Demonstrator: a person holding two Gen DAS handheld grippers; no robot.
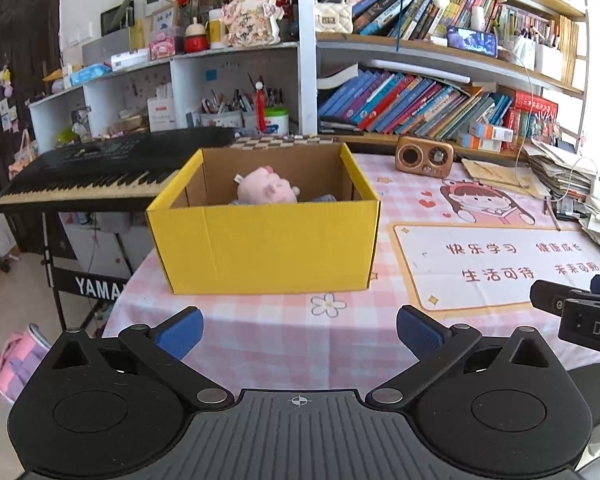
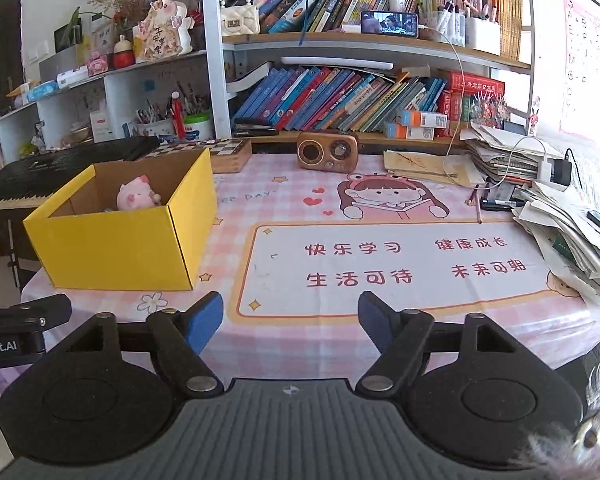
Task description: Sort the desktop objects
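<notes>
Nearest, the left gripper (image 1: 300, 330) hung low over the bench (image 1: 260, 344) w/ its blue fingers (image 1: 182, 330) spread wide apart and nothing between them. The right gripper (image 2: 290, 318) was the same: blue fingers (image 2: 208, 314) spread, nothing in the gap, just pink cloth under it. In the left view, the other gripper's black tip poked in at 3 o'clock.

A bit farther, the yellow box (image 1: 264, 240) sat open on the pink check cloth. In the left view it was straight ahead at 12 o'clock; in the right view it was at abt 10 o'clock (image 2: 120, 248). Inside it, near the back, lay a pink plush pig (image 1: 266, 190), also seen from the right view (image 2: 136, 198). Something grey lay next to the pig but I couldn't tell what.

At 2 o'clock from the box was the white mat w/ red writing (image 2: 400, 268) and a cartoon girl.

Farther back, a small brown radio (image 2: 327, 150) stood on the bench by the shelf. A black keyboard (image 1: 100, 168) was at 10 o'clock, off the bench edge. A messy paper pile (image 2: 560, 224) was at 3 o'clock.

Last, bookshelves (image 2: 340, 92) full of books.
</notes>
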